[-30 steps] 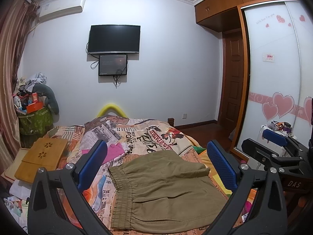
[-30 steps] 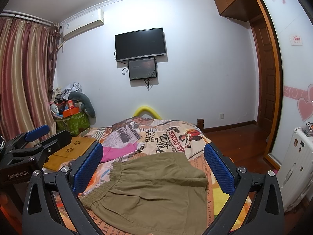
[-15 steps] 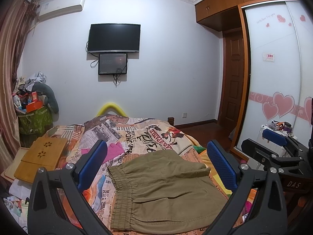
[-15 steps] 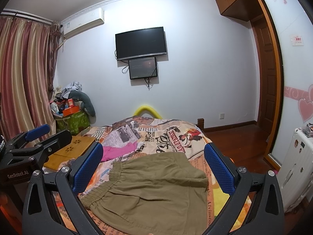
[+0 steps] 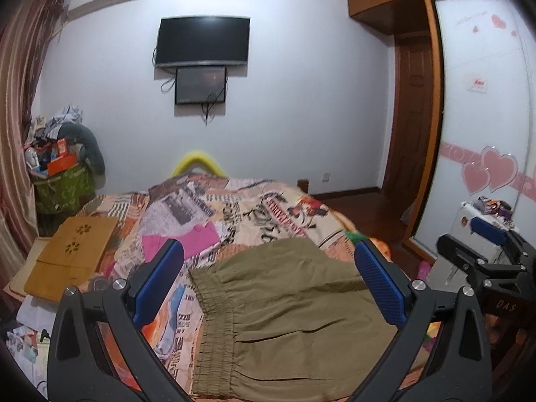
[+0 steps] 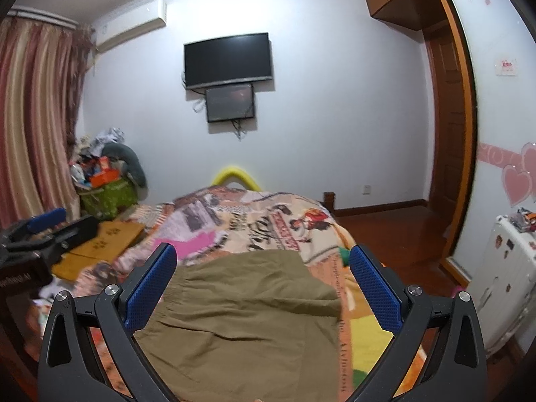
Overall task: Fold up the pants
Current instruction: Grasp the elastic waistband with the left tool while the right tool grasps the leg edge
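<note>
Olive-khaki pants [image 5: 288,315] lie folded flat on the patterned bedspread [image 5: 254,207], their elastic waistband [image 5: 214,328] toward the left. My left gripper [image 5: 268,281] hovers above them, open, with nothing between its blue pads [image 5: 157,284]. In the right wrist view the same pants [image 6: 248,318] spread below my right gripper [image 6: 261,288], which is also open and empty. The right gripper [image 5: 485,254] shows at the right edge of the left wrist view; the left gripper [image 6: 43,231] shows at the left edge of the right wrist view.
A pink cloth [image 5: 181,241] lies on the bed beyond the pants. A wooden lap tray [image 5: 70,258] sits at the bed's left side beside a cluttered green bin [image 5: 60,184]. A white radiator [image 6: 502,288] and a sliding wardrobe [image 5: 485,117] stand to the right.
Both grippers tilted down and drew slightly closer to the pants; the right wrist view is blurred from motion. The pants have not moved.
</note>
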